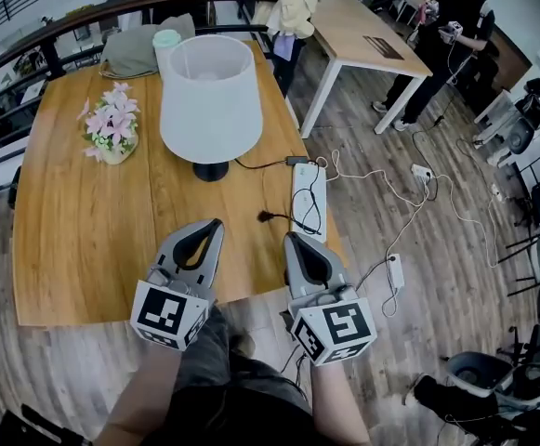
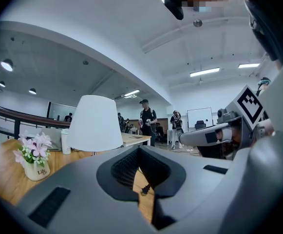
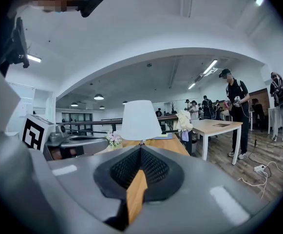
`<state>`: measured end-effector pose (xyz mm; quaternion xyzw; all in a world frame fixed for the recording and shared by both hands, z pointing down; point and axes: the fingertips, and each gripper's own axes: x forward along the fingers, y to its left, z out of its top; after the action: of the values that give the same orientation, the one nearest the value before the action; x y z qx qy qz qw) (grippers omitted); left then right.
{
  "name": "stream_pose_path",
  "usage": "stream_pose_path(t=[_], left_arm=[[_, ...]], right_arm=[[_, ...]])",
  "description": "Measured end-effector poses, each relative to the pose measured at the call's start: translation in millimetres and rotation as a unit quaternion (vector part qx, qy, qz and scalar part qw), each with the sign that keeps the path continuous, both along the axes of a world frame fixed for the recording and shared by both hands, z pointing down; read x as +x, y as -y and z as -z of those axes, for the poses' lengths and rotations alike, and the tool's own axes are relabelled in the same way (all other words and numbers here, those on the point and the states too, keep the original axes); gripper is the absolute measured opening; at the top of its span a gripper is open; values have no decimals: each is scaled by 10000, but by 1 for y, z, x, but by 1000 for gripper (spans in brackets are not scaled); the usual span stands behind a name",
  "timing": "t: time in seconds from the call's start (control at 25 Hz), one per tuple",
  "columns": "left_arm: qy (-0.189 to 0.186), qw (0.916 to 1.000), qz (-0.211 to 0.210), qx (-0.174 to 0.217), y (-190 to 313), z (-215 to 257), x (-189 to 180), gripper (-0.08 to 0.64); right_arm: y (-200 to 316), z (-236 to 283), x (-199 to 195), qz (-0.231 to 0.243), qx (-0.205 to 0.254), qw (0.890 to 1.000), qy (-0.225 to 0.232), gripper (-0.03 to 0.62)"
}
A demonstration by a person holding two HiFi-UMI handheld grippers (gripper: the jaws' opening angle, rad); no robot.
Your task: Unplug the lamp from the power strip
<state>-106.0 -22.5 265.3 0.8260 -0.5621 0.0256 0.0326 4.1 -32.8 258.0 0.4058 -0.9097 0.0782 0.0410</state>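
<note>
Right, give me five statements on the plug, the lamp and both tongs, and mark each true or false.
1. A black plug lies on the wooden table, just left of the white power strip. True.
2. The right tongs grip that plug. False: they are shut on nothing and sit nearer the person than the plug.
3. The flower pot stands right of the lamp in the head view. False: it stands to the lamp's left.
4. The lamp stands upright with a white shade. True.
5. The left tongs are wide open. False: they are shut, with nothing between them.
</note>
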Motion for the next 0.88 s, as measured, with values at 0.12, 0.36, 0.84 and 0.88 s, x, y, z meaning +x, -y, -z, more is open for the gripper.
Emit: stream_pose_path(t=[0.12, 0.36, 0.84, 0.88], left_arm=[[-38, 10000, 17, 88, -3, 11, -1, -5], [-109, 9997, 3, 211, -7, 26, -1, -5], [-260, 9991, 15, 339, -16, 46, 1, -5], [-270, 9990, 12, 347, -17, 48, 1, -5]], right_arm=[[-2, 7, 3, -21, 12, 9999, 144, 8], [-5, 19, 5, -33, 121, 9997, 231, 8], [-15, 37, 4, 52, 268, 9992, 289, 8], [-16, 38, 4, 60, 271, 9992, 295, 8]])
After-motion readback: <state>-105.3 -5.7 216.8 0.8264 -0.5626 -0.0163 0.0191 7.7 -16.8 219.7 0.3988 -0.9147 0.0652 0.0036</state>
